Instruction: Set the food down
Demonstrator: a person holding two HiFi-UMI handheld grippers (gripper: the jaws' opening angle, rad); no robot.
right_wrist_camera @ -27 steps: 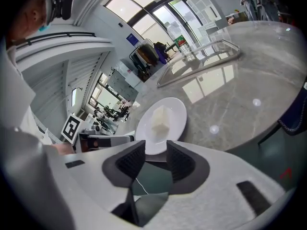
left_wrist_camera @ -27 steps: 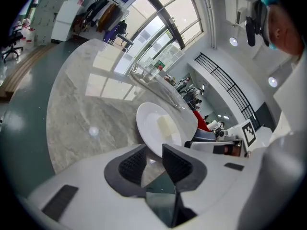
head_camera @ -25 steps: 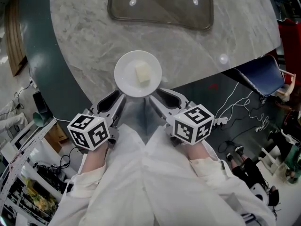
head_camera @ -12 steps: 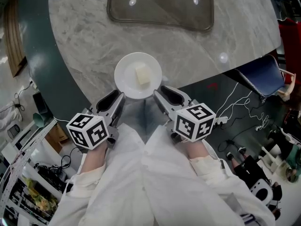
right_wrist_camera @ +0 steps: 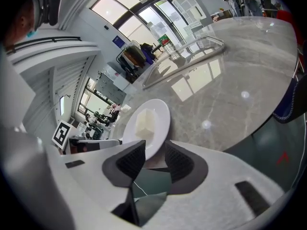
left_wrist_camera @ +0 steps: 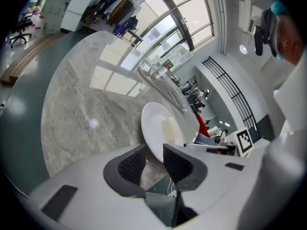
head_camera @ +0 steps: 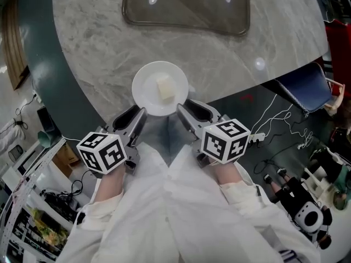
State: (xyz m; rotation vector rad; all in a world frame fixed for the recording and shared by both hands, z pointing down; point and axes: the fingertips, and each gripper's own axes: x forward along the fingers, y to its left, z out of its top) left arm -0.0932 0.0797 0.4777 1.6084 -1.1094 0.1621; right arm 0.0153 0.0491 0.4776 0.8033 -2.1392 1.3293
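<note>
A white plate carries a pale cube of food and sits over the near edge of the round marble table. My left gripper is shut on the plate's near-left rim. My right gripper is shut on its near-right rim. In the left gripper view the plate stands edge-on with its rim between the black pads of the left gripper. The right gripper view shows the plate and the food just beyond the right gripper. Whether the plate rests on the marble, I cannot tell.
A clear glass tray lies on the table's far side. Right of the table stands a blue seat, with cables on the dark floor. White sleeves fill the bottom of the head view. Clutter lines the floor at left.
Almost nothing has changed. The plate stays held at the table's near edge by both grippers, and the whole view has shifted only slightly.
</note>
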